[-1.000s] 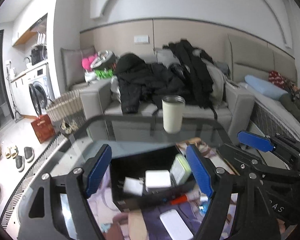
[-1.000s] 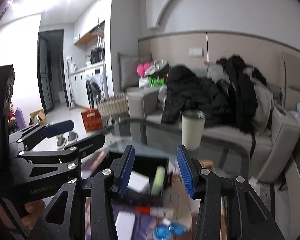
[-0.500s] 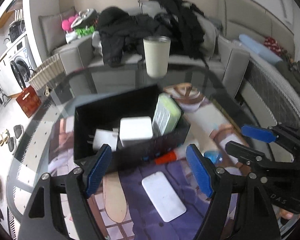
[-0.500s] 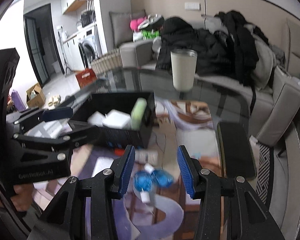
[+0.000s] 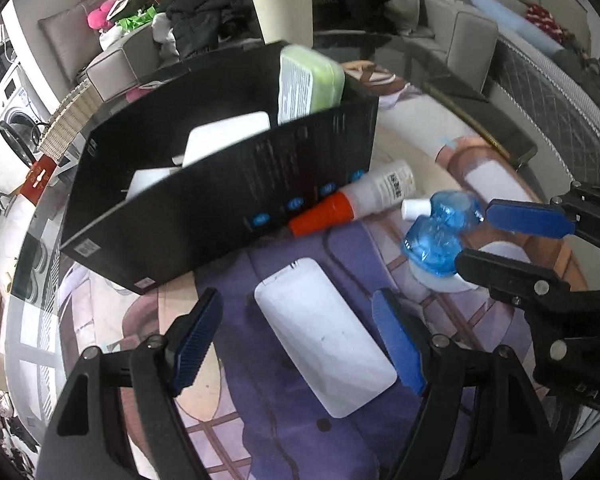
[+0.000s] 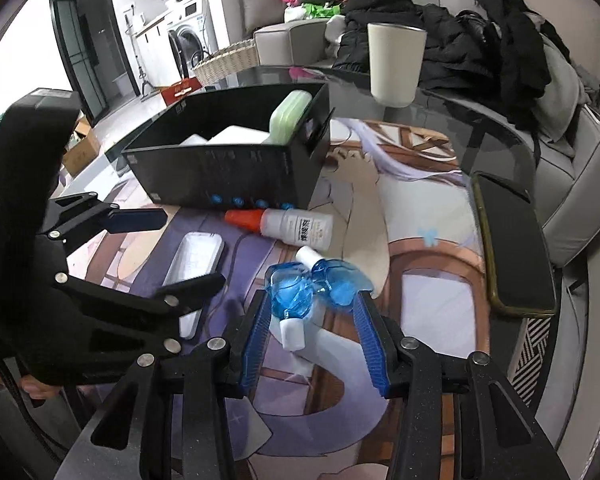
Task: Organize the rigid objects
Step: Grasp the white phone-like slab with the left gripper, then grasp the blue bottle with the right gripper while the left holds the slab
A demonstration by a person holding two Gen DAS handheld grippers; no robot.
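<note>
A black open box (image 5: 220,184) (image 6: 236,160) stands on the printed mat and holds a green case (image 5: 308,84) (image 6: 290,114) and white blocks (image 5: 224,142). In front of it lie a white bottle with an orange cap (image 5: 356,200) (image 6: 288,226), a white flat power bank (image 5: 324,336) (image 6: 198,260) and two blue clear bottles with white caps (image 5: 440,232) (image 6: 316,284). My left gripper (image 5: 300,340) (image 6: 168,248) is open over the power bank. My right gripper (image 6: 312,340) (image 5: 476,236) is open with its fingers on either side of the blue bottles.
A cream cup (image 6: 394,64) (image 5: 282,8) stands on the glass table behind the box. A dark phone (image 6: 512,240) lies at the mat's right edge. A sofa with dark coats (image 6: 440,32) is beyond the table. A washing machine (image 6: 186,44) is far left.
Both grippers have tilted down and dropped toward the mat. The left one now hovers over the power bank and the right one has closed in around the blue bottles.
</note>
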